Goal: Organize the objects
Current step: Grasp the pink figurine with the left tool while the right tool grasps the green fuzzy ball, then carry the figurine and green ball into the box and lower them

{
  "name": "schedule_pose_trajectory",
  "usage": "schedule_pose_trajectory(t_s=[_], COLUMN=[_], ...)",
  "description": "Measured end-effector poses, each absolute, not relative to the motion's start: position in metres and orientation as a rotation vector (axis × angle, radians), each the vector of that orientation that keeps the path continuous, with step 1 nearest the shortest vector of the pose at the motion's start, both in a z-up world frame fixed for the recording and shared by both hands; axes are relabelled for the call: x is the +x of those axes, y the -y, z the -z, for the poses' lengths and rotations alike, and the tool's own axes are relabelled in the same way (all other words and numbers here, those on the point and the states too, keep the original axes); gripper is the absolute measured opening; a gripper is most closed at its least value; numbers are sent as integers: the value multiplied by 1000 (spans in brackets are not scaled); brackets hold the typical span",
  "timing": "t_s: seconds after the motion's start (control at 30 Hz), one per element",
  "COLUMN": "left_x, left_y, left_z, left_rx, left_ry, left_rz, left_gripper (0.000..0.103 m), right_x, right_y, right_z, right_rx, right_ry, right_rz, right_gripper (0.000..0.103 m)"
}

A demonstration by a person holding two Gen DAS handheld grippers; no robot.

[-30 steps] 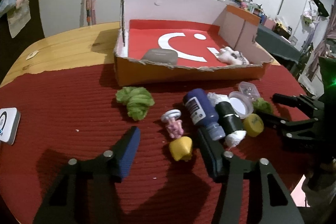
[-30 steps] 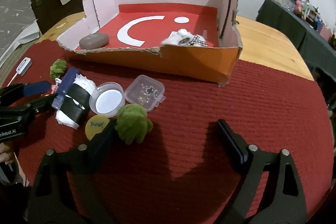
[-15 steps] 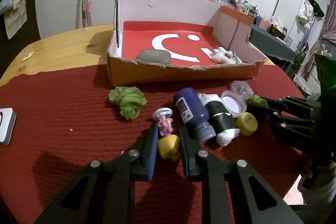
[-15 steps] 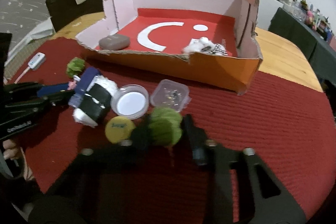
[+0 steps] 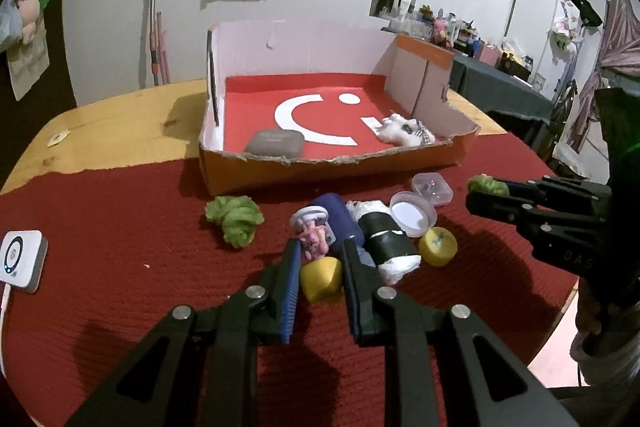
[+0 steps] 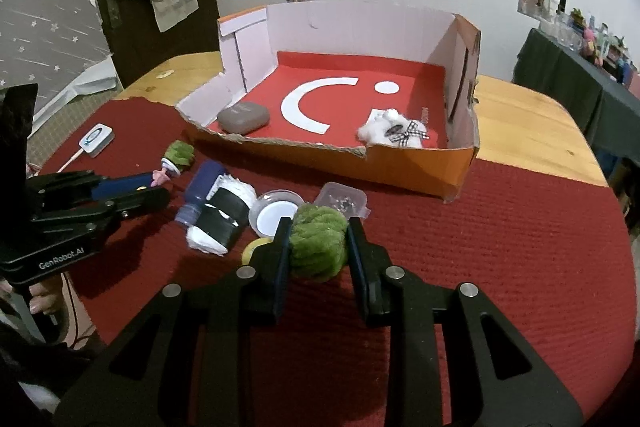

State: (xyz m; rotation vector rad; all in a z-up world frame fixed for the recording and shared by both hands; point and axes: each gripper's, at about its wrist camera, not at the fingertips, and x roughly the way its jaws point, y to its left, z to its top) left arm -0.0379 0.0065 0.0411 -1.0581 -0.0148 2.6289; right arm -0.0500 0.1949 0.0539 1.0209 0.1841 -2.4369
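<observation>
My left gripper (image 5: 320,259) is shut on a small yellow piece (image 5: 322,279) low over the red mat; a pink figure with a white disc (image 5: 314,233) sticks out just past the fingertips. In the right wrist view my right gripper (image 6: 318,227) is shut on a green fuzzy ball (image 6: 318,245), held slightly above the mat. That ball (image 5: 486,185) also shows at the right gripper's tips in the left wrist view. Behind stands the orange cardboard box (image 5: 320,171) with a red smiley floor, holding a grey case (image 5: 276,143) and a white plush (image 5: 406,133).
On the mat lie a second green fuzzy ball (image 5: 236,219), a blue bottle (image 5: 340,223), a black-and-white roll (image 5: 386,241), a round white-lidded tub (image 5: 412,213), a clear small box (image 5: 432,185) and a yellow cap (image 5: 438,247). A white device (image 5: 20,261) sits far left.
Both grippers went from open to shut: the left closed on the yellow piece, the right on the green ball. The right gripper then rose a little with the ball.
</observation>
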Motion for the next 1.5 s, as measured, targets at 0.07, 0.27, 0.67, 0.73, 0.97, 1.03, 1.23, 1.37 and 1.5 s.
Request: schedule_pose_trajectory(t_s=[0.07, 0.27, 0.67, 0.73, 0.97, 1.03, 1.23, 1.37, 1.5], left_x=[-38, -37, -36, -35, -37, -38, -40, -46, -62], left_y=[-6, -6, -6, -7, -11, -12, -16, -21, -27], left_z=[-42, -43, -45, -47, -59, -62, -68, -76, -86], left_rx=[-1058, -1057, -1047, -1038, -982, -971, -944, -917, -905], left_ry=[18, 14, 12, 6, -16, -18, -40, -63, -69], left_rz=[-2628, -2633, -2634, -2637, -2637, -2634, -2639, -2630, -2583], left_gripper=[21, 21, 21, 21, 21, 21, 21, 21, 21], right_x=[-50, -49, -49, -50, -51, -51, -53, -58, -71], right_y=[-195, -195, -195, -195, -192, -190, -191, -190, -184], right_z=[-53, -51, -49, -50, -58, -60, -68, -81, -95], right_rx=[1025, 1041, 1046, 1043, 1019, 1012, 986, 950, 916], right_ry=[-179, -172, -191, -185, -187, -193, -180, -187, -208], right_rz=[2434, 2423, 2423, 2420, 2404, 2404, 2413, 2423, 2402], right_gripper=[25, 25, 25, 25, 25, 25, 25, 25, 25])
